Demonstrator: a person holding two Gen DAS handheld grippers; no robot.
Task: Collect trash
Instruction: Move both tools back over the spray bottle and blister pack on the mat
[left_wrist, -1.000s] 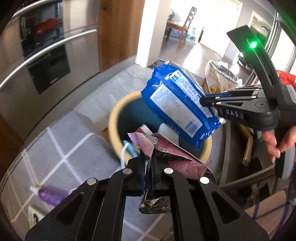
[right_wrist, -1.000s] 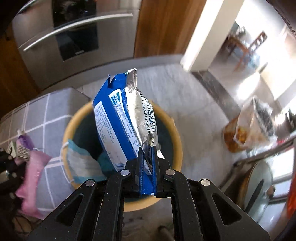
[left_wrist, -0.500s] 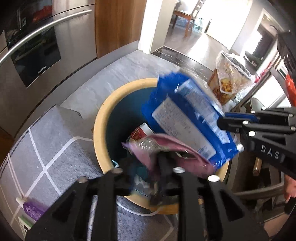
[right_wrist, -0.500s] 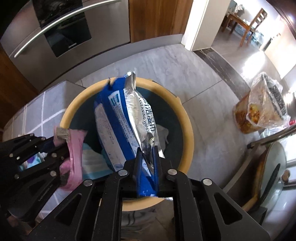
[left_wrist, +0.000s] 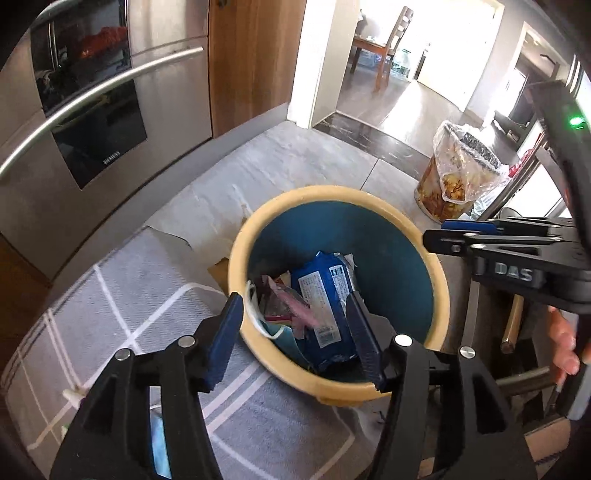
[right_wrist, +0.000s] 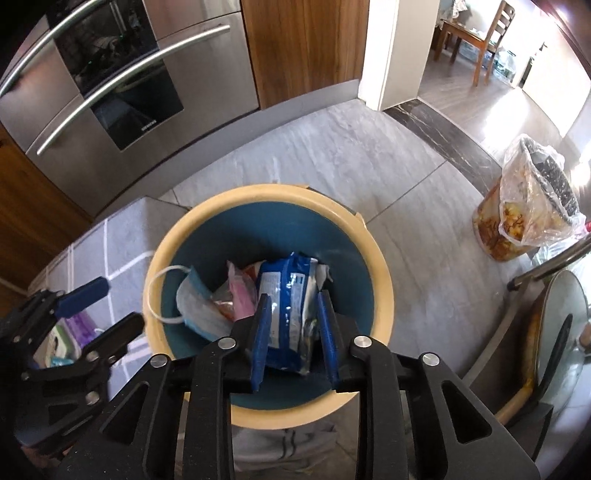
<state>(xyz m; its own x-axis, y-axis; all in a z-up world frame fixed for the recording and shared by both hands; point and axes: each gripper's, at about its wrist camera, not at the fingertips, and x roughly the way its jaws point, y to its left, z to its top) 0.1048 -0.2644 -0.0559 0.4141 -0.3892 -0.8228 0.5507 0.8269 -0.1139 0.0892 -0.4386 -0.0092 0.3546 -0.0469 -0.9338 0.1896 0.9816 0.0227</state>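
Both grippers' fingers (left_wrist: 225, 332) were opening, empty, above the bin (left_wrist: 436, 280); wipes packet (left_wrist: 325, 295) and pink wrapper (right_wrist: 242, 291) lay inside, items left on the mat (left_wrist: 122, 306).

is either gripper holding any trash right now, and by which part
Neither. The left gripper and right gripper are both opening with nothing clamped; the blue wipes packet lies loose in the bin.

Wipes packet (right_wrist: 286, 295) in bin (right_wrist: 373, 258), mask (right_wrist: 195, 306) left of it, bagged bucket (right_wrist: 524, 206) far right
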